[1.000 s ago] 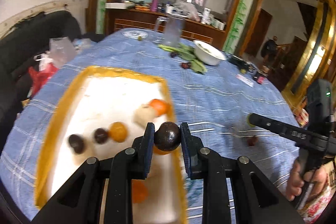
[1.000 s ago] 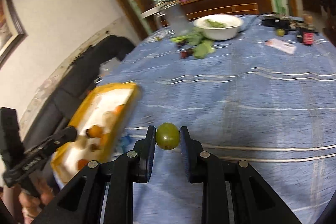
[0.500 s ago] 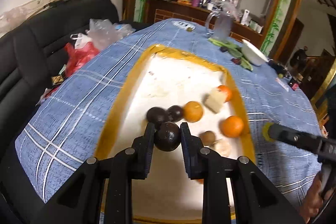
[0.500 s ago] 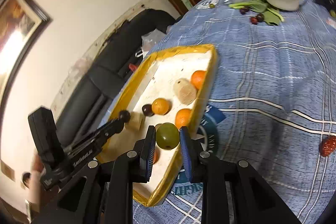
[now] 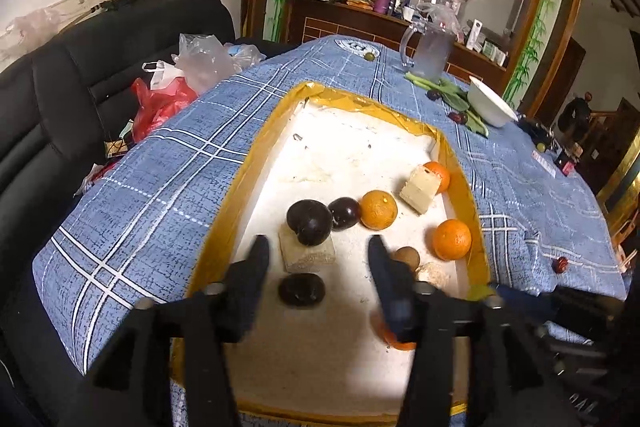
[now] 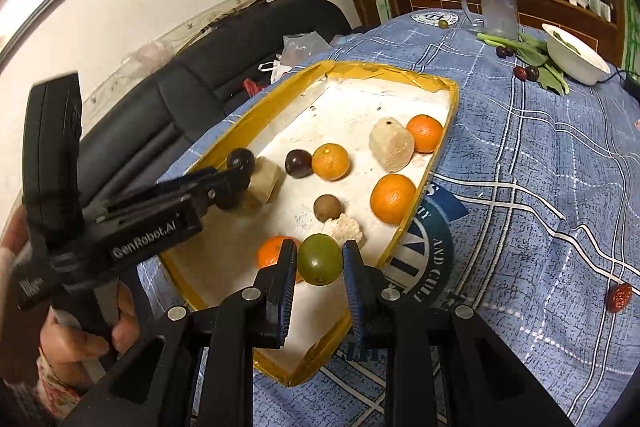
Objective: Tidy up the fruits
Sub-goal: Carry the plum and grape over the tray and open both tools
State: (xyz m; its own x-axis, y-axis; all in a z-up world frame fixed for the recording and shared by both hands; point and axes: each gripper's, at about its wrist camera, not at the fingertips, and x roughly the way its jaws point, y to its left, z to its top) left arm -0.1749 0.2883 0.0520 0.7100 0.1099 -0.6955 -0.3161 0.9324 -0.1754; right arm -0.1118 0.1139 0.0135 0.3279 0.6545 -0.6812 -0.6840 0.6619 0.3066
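A yellow-rimmed white tray (image 5: 260,151) (image 6: 404,73) holds several oranges, dark plums and pale blocks. My left gripper (image 5: 316,259) is open and empty above the tray. A dark plum (image 5: 301,289) lies on the tray floor just below its fingers. Two more dark plums (image 5: 310,221) sit beyond it. My right gripper (image 6: 319,261) is shut on a green fruit (image 6: 319,259) and holds it over the tray's near right part. The left gripper also shows in the right wrist view (image 6: 236,173), over the tray's left side.
A red date (image 6: 619,297) lies on the blue checked tablecloth right of the tray. A glass jug (image 5: 430,49), green leaves, dark fruits (image 6: 526,71) and a white bowl (image 5: 490,103) stand at the far end. A black sofa with plastic bags (image 5: 168,95) is left of the table.
My left gripper has opened and the dark plum it held now lies on the tray. My right gripper has carried the green fruit closer over the tray.
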